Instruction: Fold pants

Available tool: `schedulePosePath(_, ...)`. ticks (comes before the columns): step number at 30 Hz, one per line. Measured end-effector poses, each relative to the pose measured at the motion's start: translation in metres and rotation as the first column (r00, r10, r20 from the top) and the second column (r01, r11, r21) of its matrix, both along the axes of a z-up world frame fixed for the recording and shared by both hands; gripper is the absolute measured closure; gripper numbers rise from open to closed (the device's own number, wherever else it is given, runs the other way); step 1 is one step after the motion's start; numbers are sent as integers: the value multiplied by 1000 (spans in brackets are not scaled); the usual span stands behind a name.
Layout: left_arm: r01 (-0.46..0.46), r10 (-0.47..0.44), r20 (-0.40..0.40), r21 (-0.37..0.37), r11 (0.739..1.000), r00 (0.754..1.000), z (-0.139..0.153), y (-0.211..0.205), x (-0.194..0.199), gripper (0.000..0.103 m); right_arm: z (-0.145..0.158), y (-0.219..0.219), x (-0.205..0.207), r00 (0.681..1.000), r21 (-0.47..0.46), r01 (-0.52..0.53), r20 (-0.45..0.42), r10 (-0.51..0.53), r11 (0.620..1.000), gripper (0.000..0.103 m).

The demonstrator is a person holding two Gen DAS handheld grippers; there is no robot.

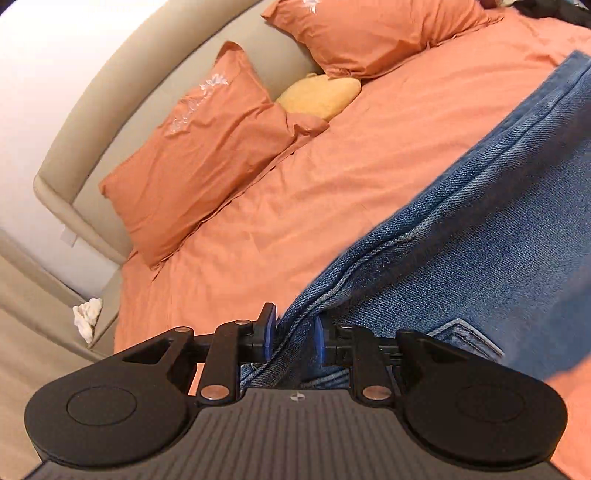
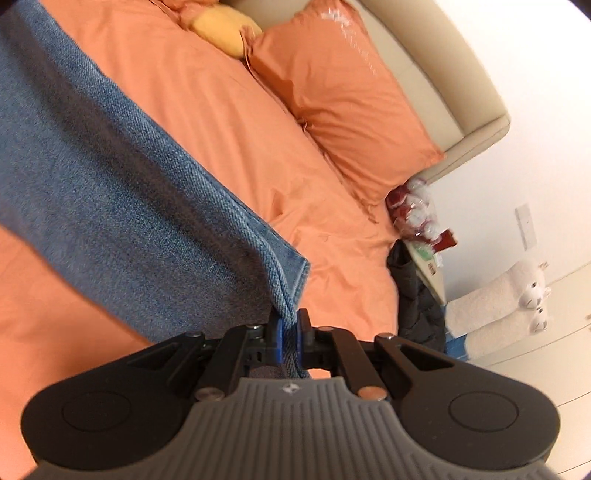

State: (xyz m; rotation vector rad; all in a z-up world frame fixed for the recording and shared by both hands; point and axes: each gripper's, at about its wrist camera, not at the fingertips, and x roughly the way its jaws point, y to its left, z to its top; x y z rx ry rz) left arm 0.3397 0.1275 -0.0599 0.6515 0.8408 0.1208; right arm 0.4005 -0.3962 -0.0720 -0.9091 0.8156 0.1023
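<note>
The blue denim pants [image 1: 480,236] hang stretched above the orange bed sheet [image 1: 295,206]. My left gripper [image 1: 293,338] is shut on the pants at the thick waist end, next to a back pocket [image 1: 465,338]. In the right wrist view the pants [image 2: 110,192] run up to the left. My right gripper [image 2: 289,334] is shut on the hem end of a leg, with the hem corner [image 2: 297,271] just beyond the pads. Both grippers hold the cloth off the bed.
Two orange pillows [image 1: 199,155] [image 1: 373,33] and a yellow cushion [image 1: 321,98] lie against the beige headboard [image 1: 122,107]. In the right wrist view a pillow [image 2: 347,99], a dark bag [image 2: 417,299], a cluttered bedside table [image 2: 424,240] and white plush toys [image 2: 498,299] sit right of the bed.
</note>
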Motion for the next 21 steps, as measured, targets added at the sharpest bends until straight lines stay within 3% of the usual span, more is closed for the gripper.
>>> schedulePosePath(7, -29, 28, -120, 1, 1000, 992, -67, 13, 75, 79, -61, 28, 87, 999, -64, 9, -51, -12, 998, 103)
schedulePosePath(13, -23, 21, -188, -7, 1000, 982, -111, 22, 87, 79, -105, 44, 131, 987, -142, -3, -159, -19, 990, 103)
schedulePosePath(16, -28, 24, -149, -27, 999, 989, -106, 24, 85, 79, -112, 44, 133, 986, -160, -16, -164, -10, 987, 103)
schedulePosePath(21, -25, 25, -16, -56, 998, 1000, -62, 24, 63, 79, -94, 39, 126, 986, -172, -35, -166, 6, 984, 103)
